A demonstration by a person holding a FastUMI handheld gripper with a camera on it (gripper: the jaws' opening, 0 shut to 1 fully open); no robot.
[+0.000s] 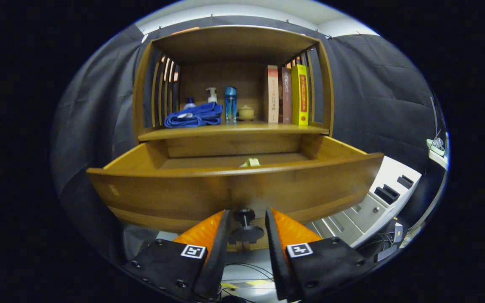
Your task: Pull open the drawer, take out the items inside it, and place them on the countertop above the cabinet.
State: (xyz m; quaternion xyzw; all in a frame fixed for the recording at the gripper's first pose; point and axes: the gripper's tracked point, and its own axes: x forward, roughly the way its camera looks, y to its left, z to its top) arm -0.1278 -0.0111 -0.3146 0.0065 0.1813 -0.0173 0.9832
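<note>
Gaping wooden drawer, gripper fingers w/ knob between.

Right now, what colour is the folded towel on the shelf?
Blue; the towel shows clearest in the gripper view.

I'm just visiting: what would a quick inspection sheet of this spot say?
Surface: countertop above the drawer, carrying things.
Job's things: drawer pulled open; a small pale item inside.
Clutter: blue cloth, pump bottle, blue bottle, cup, books.
Gripper: gripper fingers either side of the knob, gaps visible, not pressing.
Cables: wires below the fingers.
Surroundings: white cabinet beside the drawer, dark cloth wall.
</note>
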